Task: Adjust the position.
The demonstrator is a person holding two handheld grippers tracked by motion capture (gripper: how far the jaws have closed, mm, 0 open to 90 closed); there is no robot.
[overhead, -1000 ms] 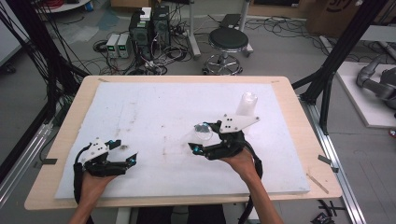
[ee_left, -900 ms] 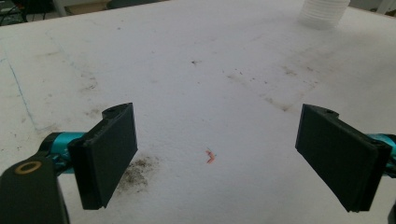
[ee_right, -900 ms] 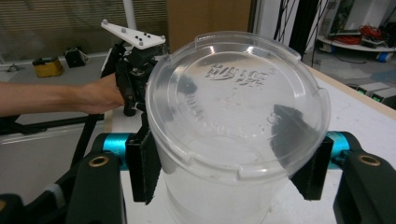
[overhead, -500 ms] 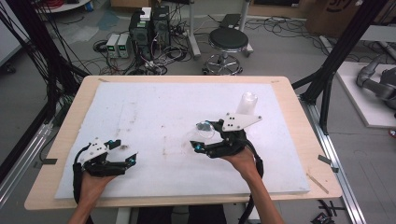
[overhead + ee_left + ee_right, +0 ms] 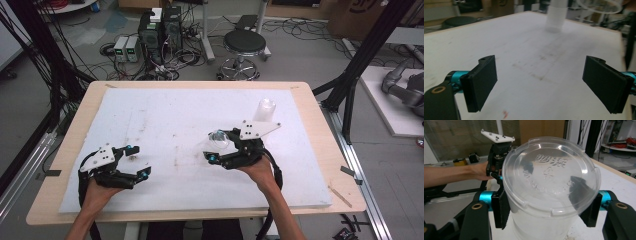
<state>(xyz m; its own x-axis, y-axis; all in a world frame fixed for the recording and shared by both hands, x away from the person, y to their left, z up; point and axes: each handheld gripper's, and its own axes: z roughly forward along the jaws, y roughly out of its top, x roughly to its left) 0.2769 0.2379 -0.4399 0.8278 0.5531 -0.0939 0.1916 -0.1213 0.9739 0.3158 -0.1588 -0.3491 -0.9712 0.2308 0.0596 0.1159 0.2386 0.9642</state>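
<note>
A clear plastic cup (image 5: 549, 182) with a flat, embossed clear lid stands upright between the pads of my right gripper (image 5: 547, 212), which press on its sides below the rim. In the high view this cup (image 5: 218, 139) sits right of the table's middle, with the right gripper (image 5: 215, 148) shut on it. My left gripper (image 5: 139, 161) rests near the front left, its jaws wide apart. Between the left gripper's (image 5: 541, 82) jaws there is only the bare white sheet. A stack of clear cups (image 5: 265, 110) stands at the back right, blurred in the left gripper view (image 5: 556, 17).
A white foam sheet (image 5: 170, 115) covers most of the wooden table (image 5: 320, 150). Beyond the far edge are a stool (image 5: 244, 45), computer boxes (image 5: 160, 30) and cables on the floor. Black frame posts (image 5: 360, 60) rise at the right.
</note>
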